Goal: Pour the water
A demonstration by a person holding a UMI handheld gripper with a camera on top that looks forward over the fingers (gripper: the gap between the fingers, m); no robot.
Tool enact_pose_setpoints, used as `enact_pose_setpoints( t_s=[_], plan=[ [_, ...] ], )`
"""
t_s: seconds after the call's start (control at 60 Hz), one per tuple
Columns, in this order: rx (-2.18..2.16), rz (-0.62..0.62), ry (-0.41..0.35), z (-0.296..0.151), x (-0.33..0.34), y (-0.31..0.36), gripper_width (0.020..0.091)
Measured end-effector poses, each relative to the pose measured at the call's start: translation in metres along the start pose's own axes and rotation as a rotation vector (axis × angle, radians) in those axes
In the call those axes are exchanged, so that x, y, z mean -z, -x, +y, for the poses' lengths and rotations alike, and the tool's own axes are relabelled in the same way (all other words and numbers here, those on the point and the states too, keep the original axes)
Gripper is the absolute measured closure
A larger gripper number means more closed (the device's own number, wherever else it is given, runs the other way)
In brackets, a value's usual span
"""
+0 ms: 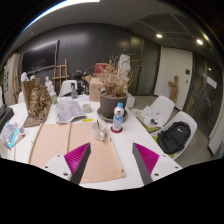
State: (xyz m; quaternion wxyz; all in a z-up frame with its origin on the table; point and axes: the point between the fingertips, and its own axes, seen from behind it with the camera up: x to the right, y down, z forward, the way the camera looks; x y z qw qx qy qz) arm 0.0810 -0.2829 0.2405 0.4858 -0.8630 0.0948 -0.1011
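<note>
One water bottle (118, 117) upright, beyond parted gripper (112, 164) fingers

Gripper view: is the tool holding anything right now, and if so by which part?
Nothing is held. The tool is open, only bare tabletop between its fingers. The small clear plastic water bottle with a blue label stands upright on the white table, beyond the fingers.

The hand-held gripper (111, 160) is held level, its two fingers spread wide apart, with nothing gripped between the magenta pads (76, 156) on their inner faces.
</note>
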Motion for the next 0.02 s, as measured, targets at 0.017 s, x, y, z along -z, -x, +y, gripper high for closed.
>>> enact_pose_setpoints(
  t_s=[0.017],
  plan=[
    [0.001,-0.002,0.003,0.0006,0.0006,0.0002,0.0251]
  ],
)
